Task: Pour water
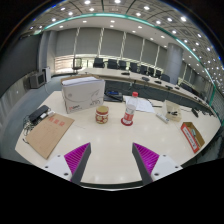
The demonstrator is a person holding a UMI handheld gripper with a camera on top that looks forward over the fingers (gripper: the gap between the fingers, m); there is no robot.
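Note:
My gripper (112,158) is open, its two magenta-padded fingers (78,155) spread wide over bare white tabletop with nothing between them. Well beyond the fingers, near the middle of the table, stands a small cup (102,115) with a dark band. To its right is a clear bottle (129,112) with a red cap and red label, upright. Both are far from the fingertips.
A white box (82,93) sits behind the cup. A brown cardboard sheet (48,133) and a black device (38,115) lie at the left. A brown packet (192,136) and a white object (168,111) lie at the right. Desks and chairs fill the room behind.

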